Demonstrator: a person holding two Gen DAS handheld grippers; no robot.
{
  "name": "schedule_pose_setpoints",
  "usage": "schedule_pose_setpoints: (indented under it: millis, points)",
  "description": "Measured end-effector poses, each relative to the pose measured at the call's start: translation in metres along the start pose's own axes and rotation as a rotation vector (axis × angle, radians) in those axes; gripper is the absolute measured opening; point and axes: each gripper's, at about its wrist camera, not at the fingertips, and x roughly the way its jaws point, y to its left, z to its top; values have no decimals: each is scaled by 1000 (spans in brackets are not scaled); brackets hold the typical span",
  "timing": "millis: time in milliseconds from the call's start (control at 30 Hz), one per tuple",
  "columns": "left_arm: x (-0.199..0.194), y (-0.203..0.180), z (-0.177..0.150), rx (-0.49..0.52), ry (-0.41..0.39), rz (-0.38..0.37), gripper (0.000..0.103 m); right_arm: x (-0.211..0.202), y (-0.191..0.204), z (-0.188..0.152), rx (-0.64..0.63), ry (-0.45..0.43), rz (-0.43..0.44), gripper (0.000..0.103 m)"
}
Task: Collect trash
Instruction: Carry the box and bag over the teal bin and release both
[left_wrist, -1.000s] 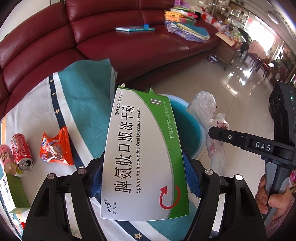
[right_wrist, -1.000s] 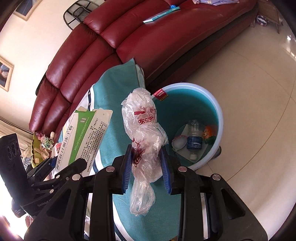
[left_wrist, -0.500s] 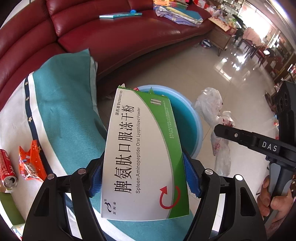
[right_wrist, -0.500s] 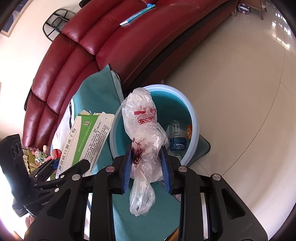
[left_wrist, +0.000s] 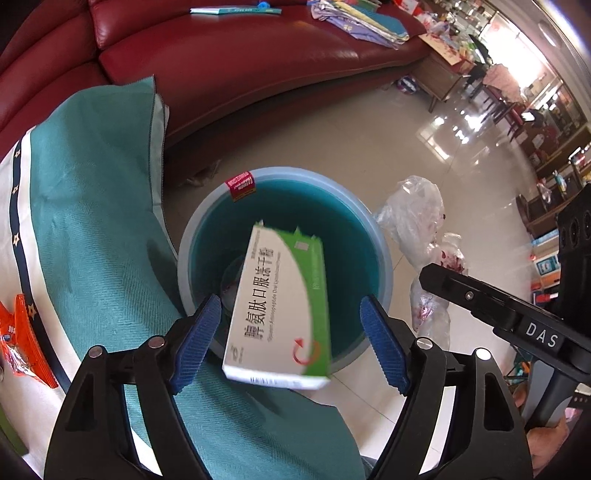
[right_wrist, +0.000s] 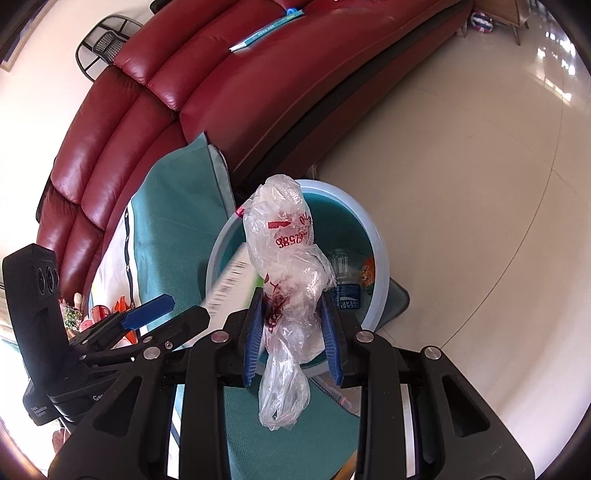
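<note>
While left tongs (left_wrist: 290, 321) gape, box (left_wrist: 280, 306) over bin (left_wrist: 380, 236), bottle (right_wrist: 341, 284) inside, right tongs (right_wrist: 291, 332) pinching bag (right_wrist: 291, 280).

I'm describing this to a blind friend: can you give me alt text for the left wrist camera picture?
A green and white medicine box, blurred, hangs free between the open left gripper fingers above a blue bucket on the tiled floor. A teal tablecloth lies left, a red leather sofa behind, and the right gripper holds a clear plastic bag.

1. we see a glossy cardboard box (left_wrist: 277, 310).
2. we see a thin, crinkled clear plastic bag (right_wrist: 291, 295).
3. smooth plastic bin (left_wrist: 384, 258); woven matt cloth (left_wrist: 92, 240).
4. shiny red leather sofa (left_wrist: 240, 55); polished floor tiles (right_wrist: 461, 166).
</note>
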Motion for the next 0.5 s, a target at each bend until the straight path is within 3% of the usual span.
schedule_pose_setpoints:
  millis: [500]
  points:
    - [-7,15,-15,-24,2,21,93,16,15,-1,-23,33,-31,29]
